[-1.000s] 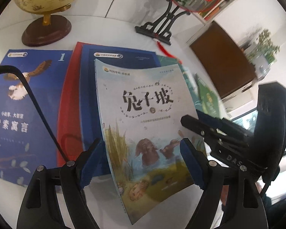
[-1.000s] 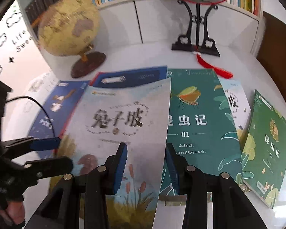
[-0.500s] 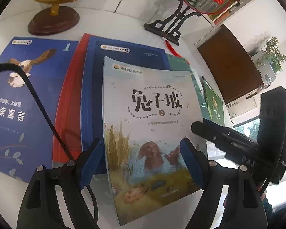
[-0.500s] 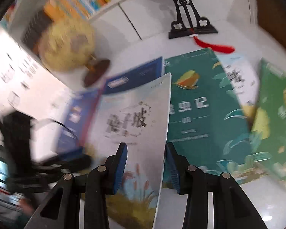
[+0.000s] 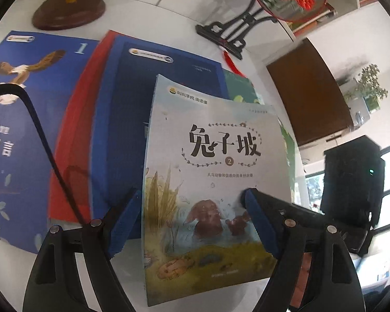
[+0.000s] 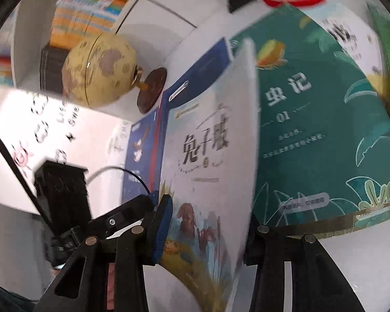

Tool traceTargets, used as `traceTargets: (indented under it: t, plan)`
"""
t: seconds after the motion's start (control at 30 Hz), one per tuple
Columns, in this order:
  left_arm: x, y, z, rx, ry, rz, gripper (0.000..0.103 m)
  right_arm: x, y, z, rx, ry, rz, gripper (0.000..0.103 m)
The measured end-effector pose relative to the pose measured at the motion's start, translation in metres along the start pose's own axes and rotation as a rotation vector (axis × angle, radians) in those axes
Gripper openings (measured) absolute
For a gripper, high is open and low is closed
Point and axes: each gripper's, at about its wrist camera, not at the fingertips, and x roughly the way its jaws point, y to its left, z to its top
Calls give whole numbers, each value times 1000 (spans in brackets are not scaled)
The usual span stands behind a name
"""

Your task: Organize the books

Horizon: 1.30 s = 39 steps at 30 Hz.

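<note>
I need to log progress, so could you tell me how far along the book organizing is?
Early to midway. A blue book already lies on a red one. In hand: the right gripper holds the pale rabbit book lifted off the table; the left gripper is open. Left: the blue bird book and green books lie spread out.

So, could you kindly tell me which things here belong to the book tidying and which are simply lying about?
Job: pale rabbit book held in the right claw; blue books; green insect book; left claw, open.

Lying about: globe; fan stand; potted plant.
</note>
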Motion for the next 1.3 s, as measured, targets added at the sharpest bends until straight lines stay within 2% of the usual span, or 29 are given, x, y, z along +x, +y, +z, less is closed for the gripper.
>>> traceTargets:
  t: [0.07,0.13,0.2,0.27,0.4,0.53,0.7,0.8,0.9,1.07,1.3]
  plan:
    - [2,-1,0,-3,8,-17,79,1,16,-1,-80,-12,-117,39]
    - [3,-3,0,-1,18,-27,79,5,30,-2,-184,-33,-282,34]
    - [3,-5,1,-3,20,-19,82,16,44,-7,-317,-21,-445,33]
    - [1,-2,1,-25,13,-42,83,18,47,-11,-374,-25,-471,34]
    - [-10,7,3,-83,-13,-145,83,22,53,-20,-457,-34,-505,34]
    - [-21,-7,1,-42,-26,-187,83,19,44,-23,-485,-47,-464,34]
    - [-27,-19,1,-26,-42,-167,83,6,51,-11,-487,-79,-387,34]
    - [-40,-14,4,-48,-75,-179,83,3,64,-8,-530,-90,-402,34]
    - [-68,-10,7,-38,-137,-143,83,6,78,-6,-562,-80,-409,34]
    - [-122,12,5,-26,-210,-74,83,21,114,-4,-570,-74,-333,34]
    - [-207,74,-10,-56,-303,27,83,72,208,-21,-676,-74,-263,34]
